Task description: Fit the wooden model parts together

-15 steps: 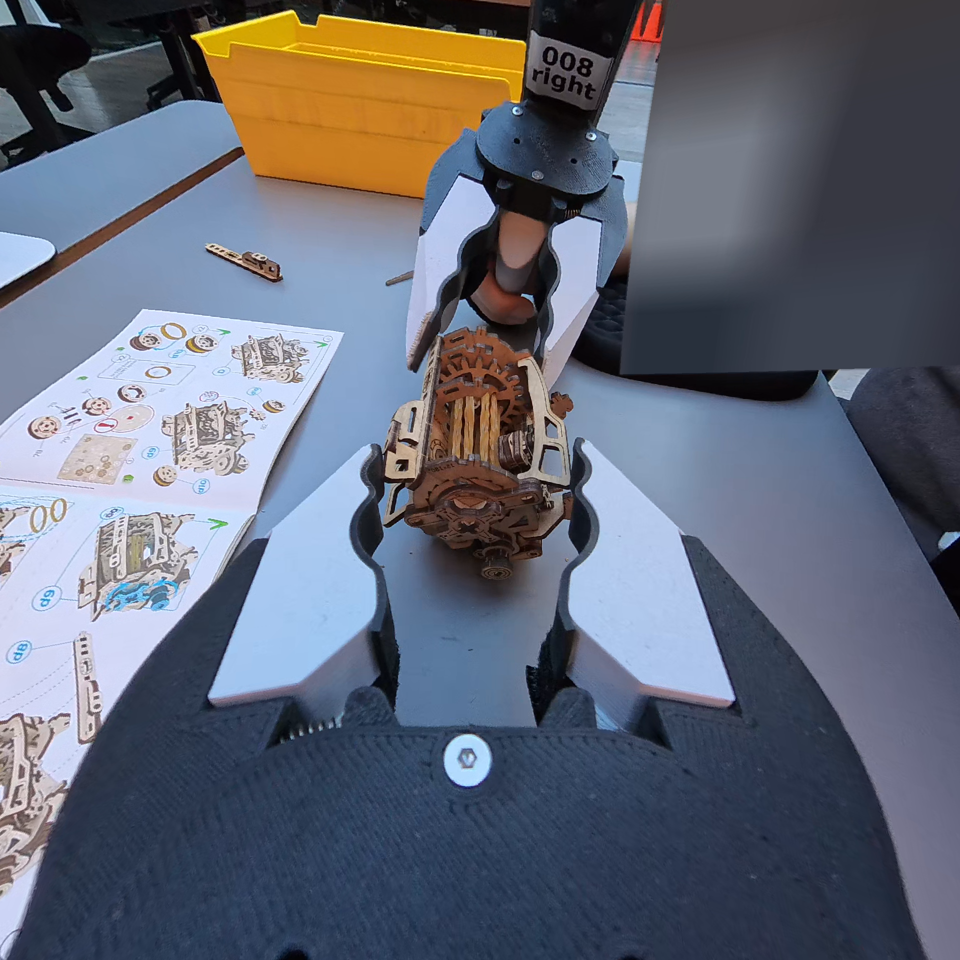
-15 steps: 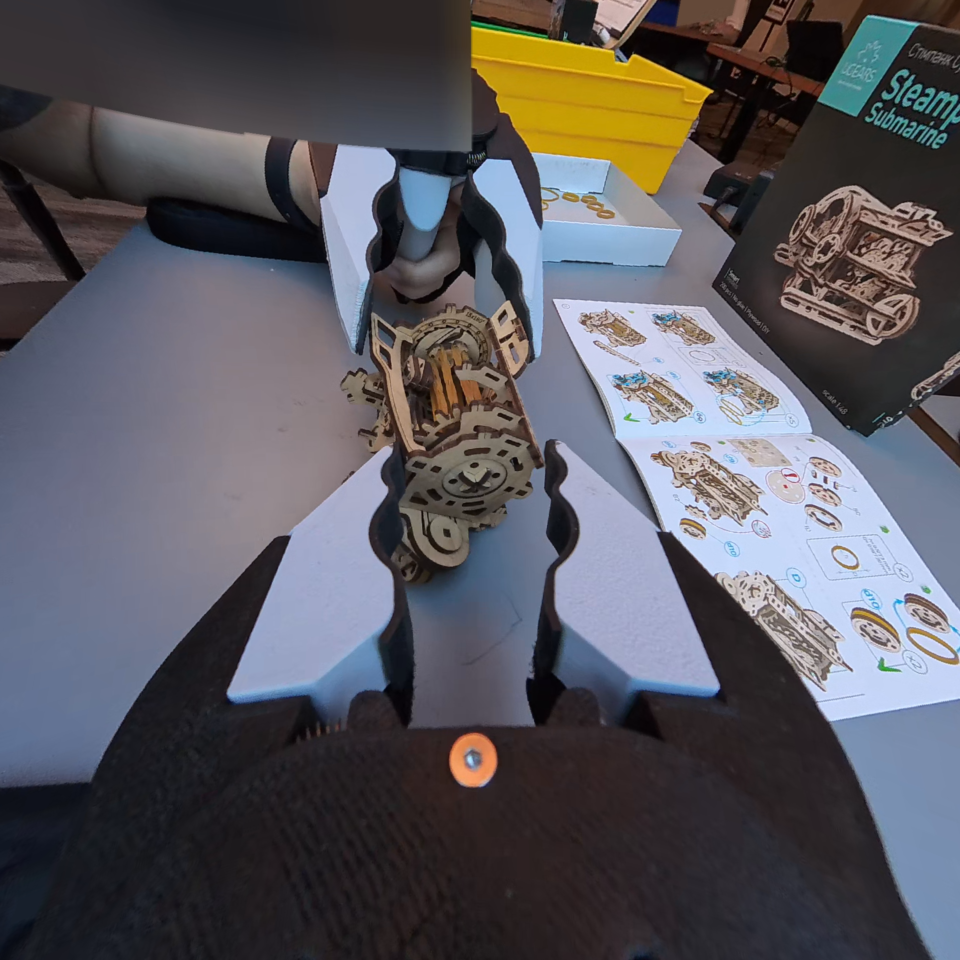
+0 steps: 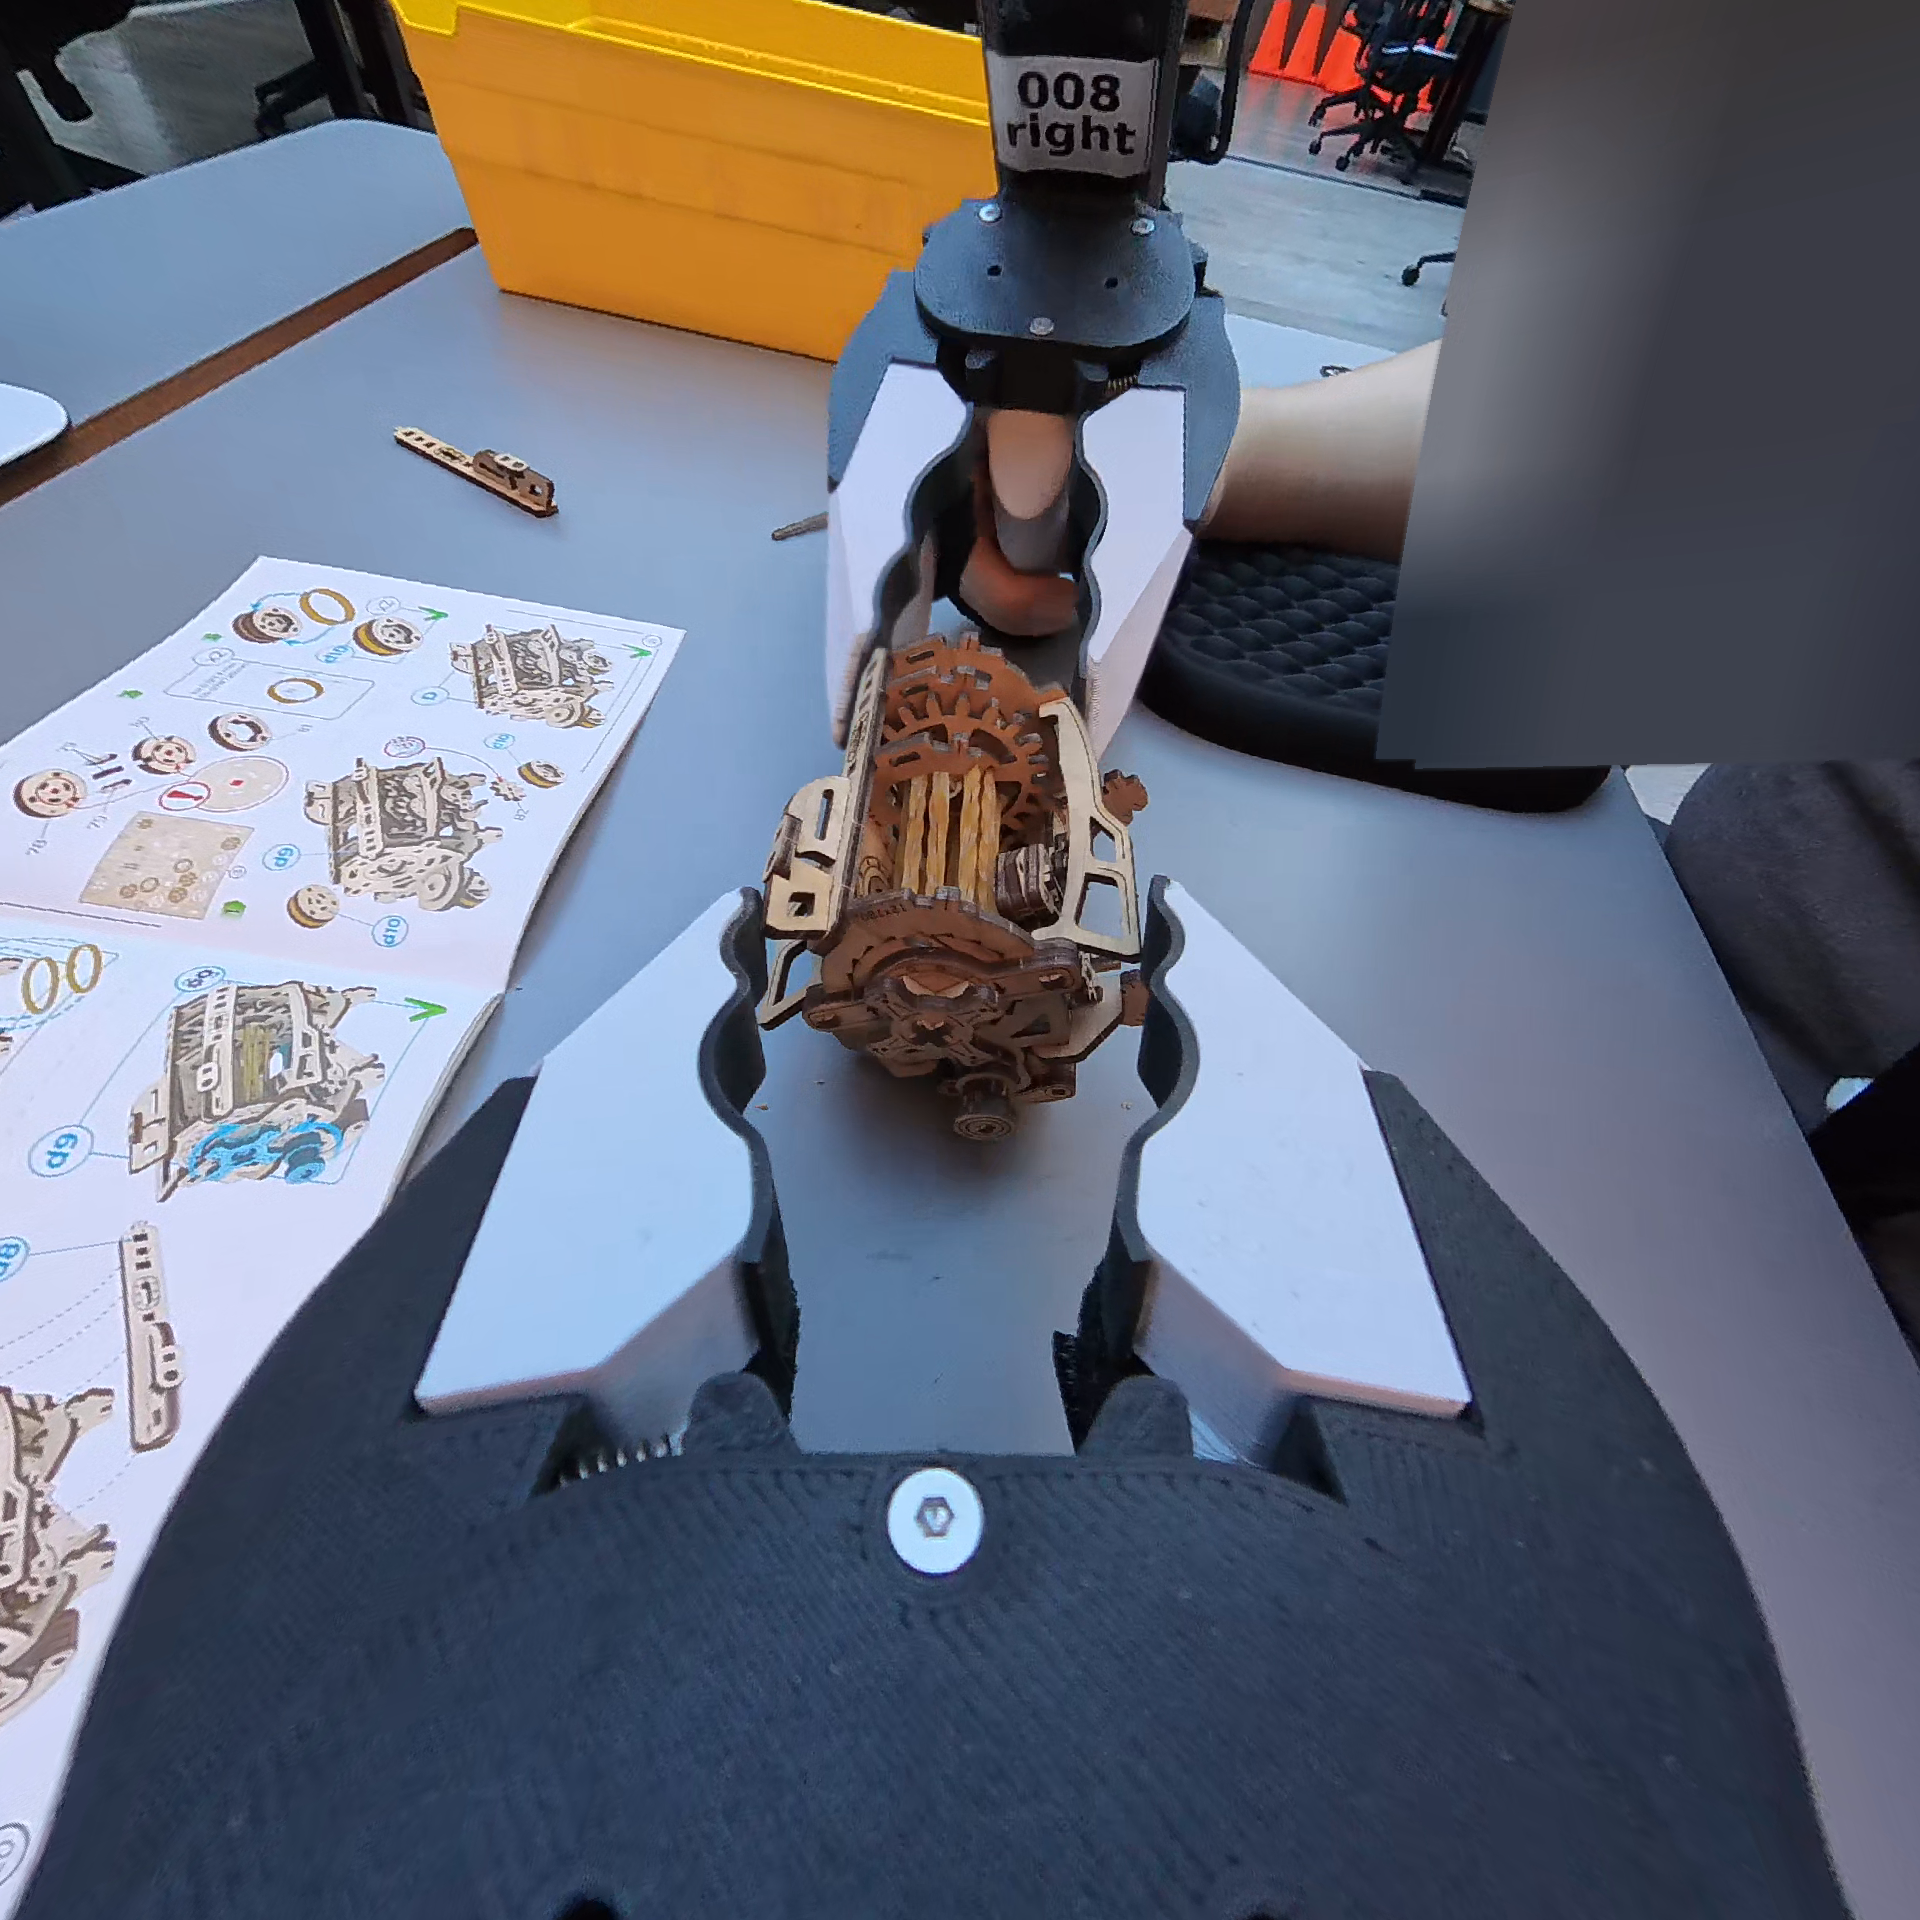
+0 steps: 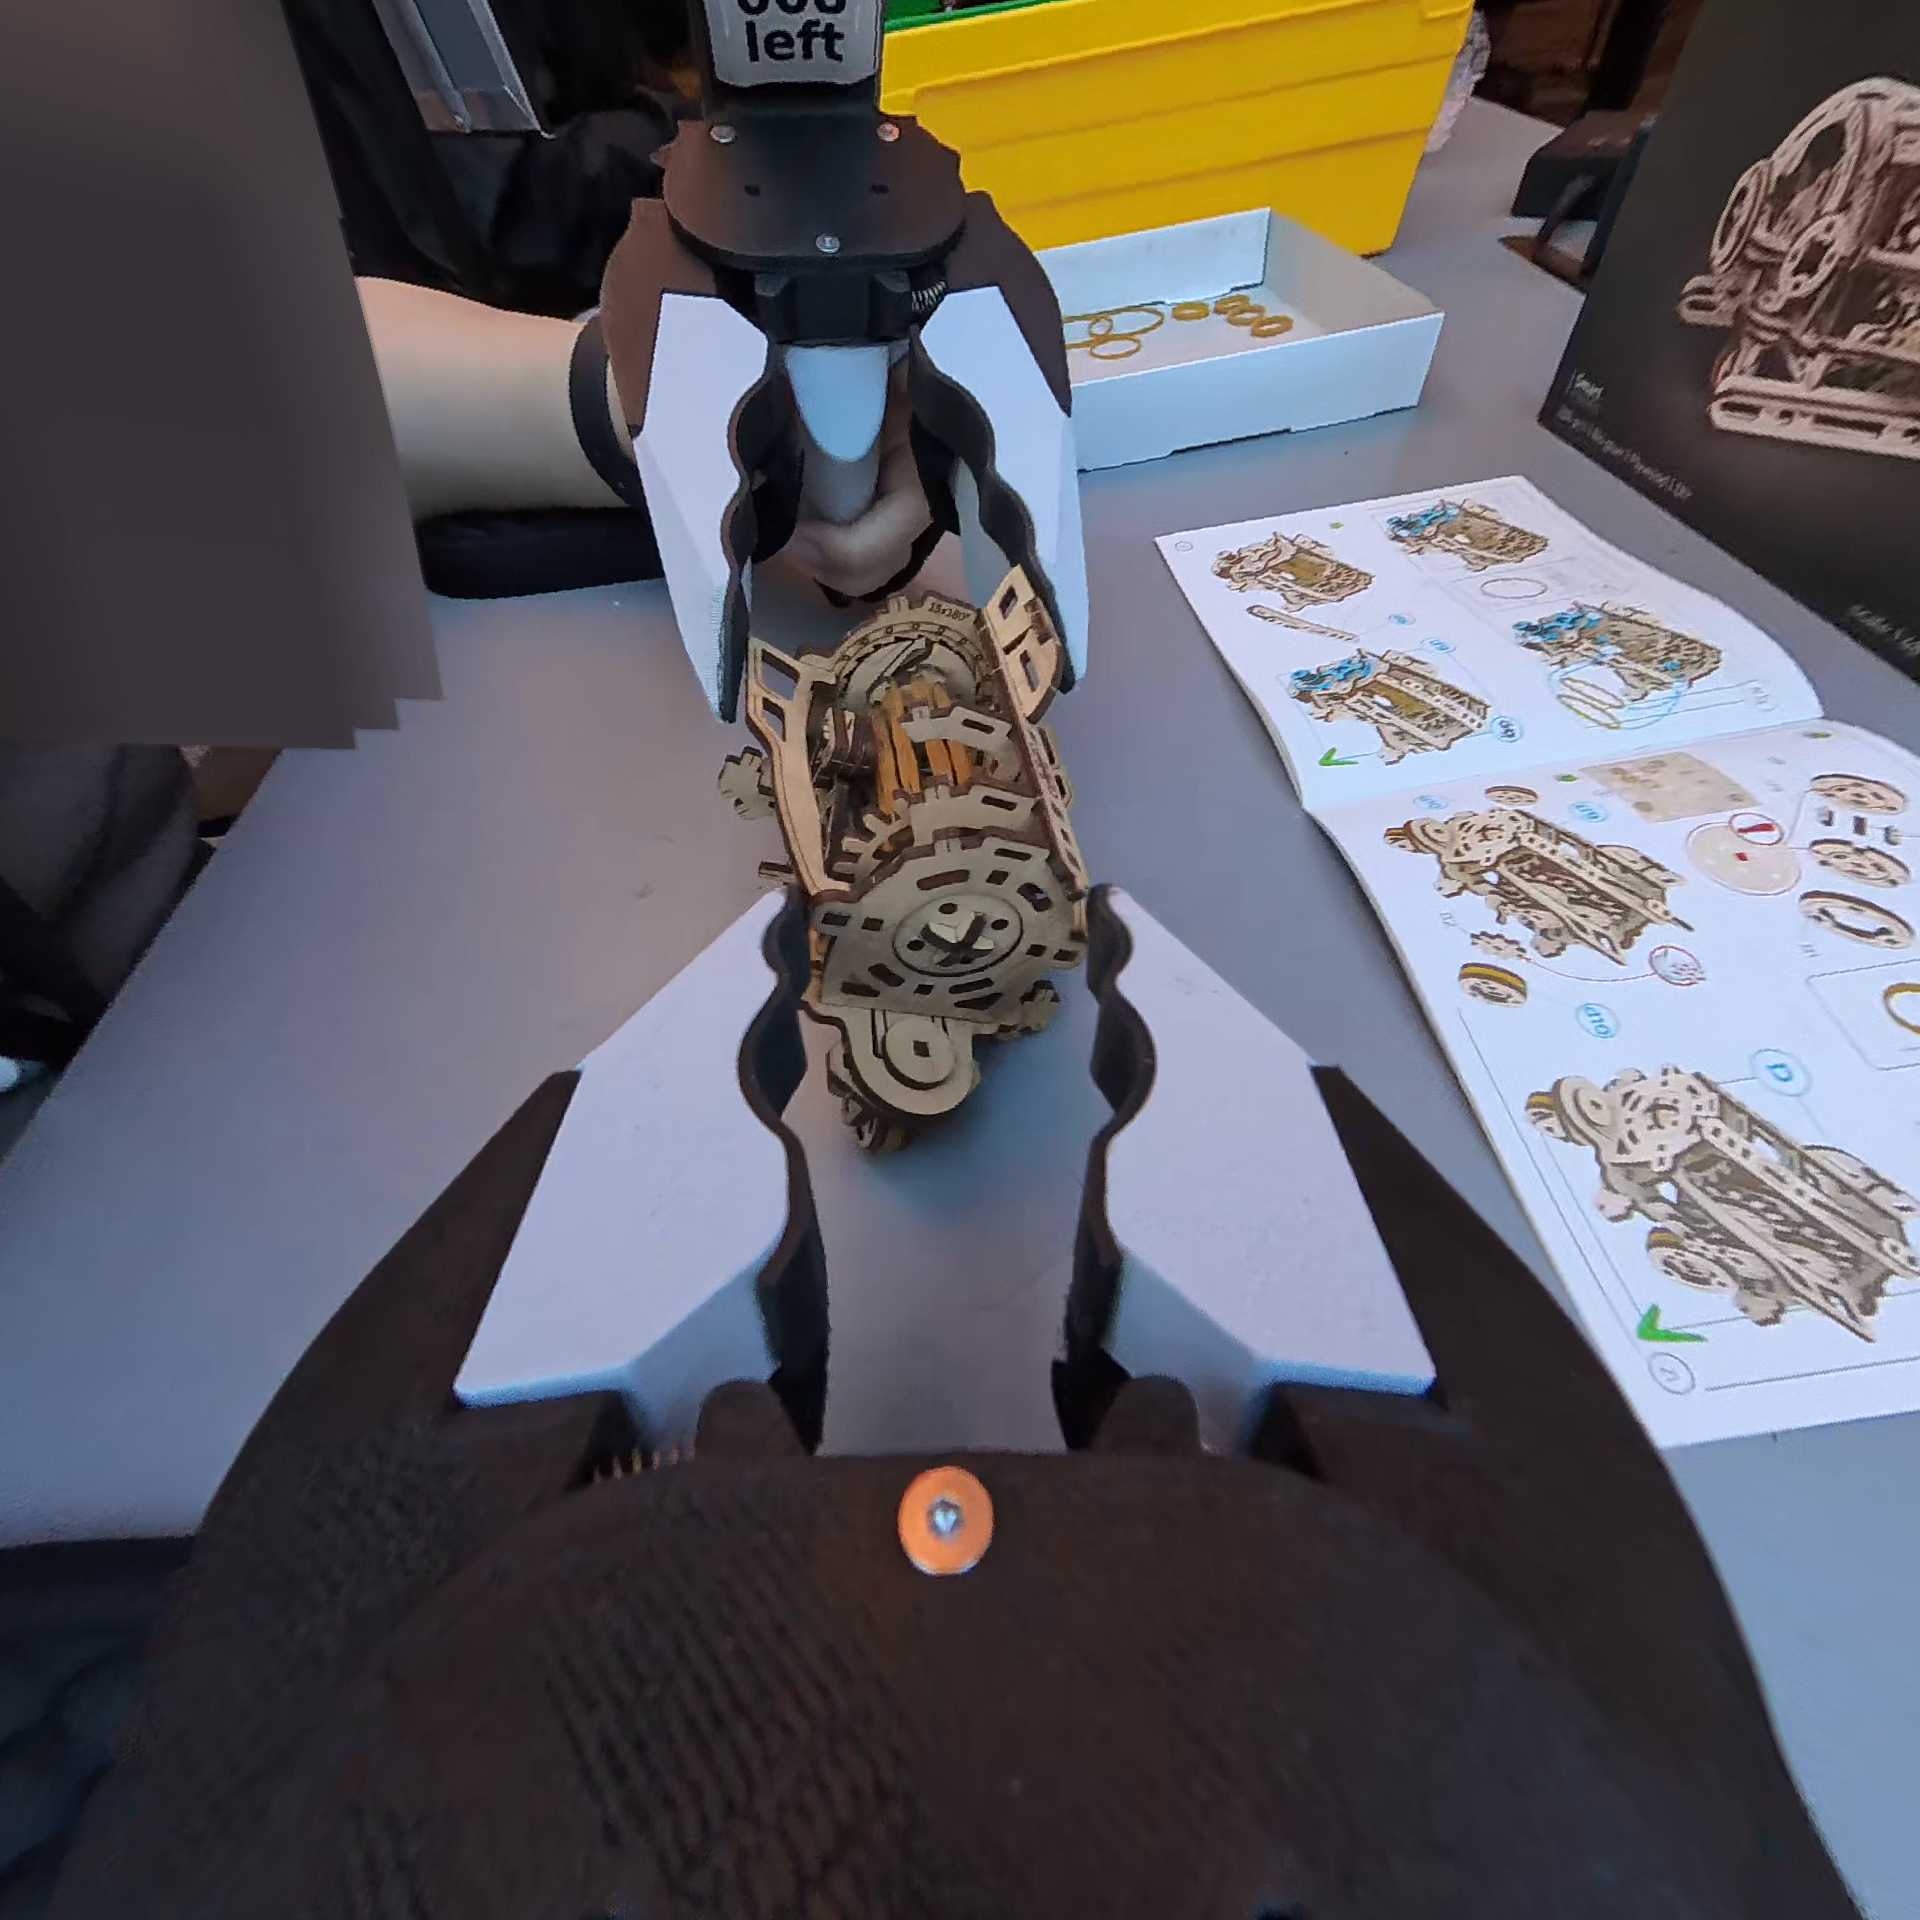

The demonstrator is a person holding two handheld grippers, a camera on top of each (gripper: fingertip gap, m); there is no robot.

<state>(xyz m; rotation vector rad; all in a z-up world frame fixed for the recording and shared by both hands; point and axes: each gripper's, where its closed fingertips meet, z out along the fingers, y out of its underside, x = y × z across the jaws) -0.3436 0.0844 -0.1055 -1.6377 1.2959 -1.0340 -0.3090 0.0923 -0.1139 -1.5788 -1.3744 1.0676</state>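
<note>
Two grippers meet over one wooden model, one at each end, and that looks deliberate: held from both ends the model cannot roll or slide while parts are pressed into it. Nearest in the left wrist view, the left gripper (image 3: 951,940) has its jaws spread about as wide as the model's end plate, the wavy pads flanking the plate; the left pad seems to touch it, but I cannot tell whether the right one does, so a firm grip is not certain. The wooden model (image 3: 951,883), a barrel-shaped assembly of gears and slats, lies on its side on the grey counter (image 3: 1351,935), tilted, with a small hub underneath touching the surface. Beyond it the right gripper (image 3: 971,675) comes down at the far end; in its own view the right gripper (image 4: 940,935) brackets the round end plate of the model (image 4: 925,831) with its jaws parted to about the plate's width, contact again uncertain.

To the side the open instruction booklet (image 3: 312,831) lies flat within easy sight, presumably for reference. Farther off a loose wooden strip (image 3: 478,473) waits on the counter, likely a part yet to be fitted. A white tray of rings (image 4: 1247,343) and a yellow bin (image 3: 707,156) stand at the back, out of the working space.
</note>
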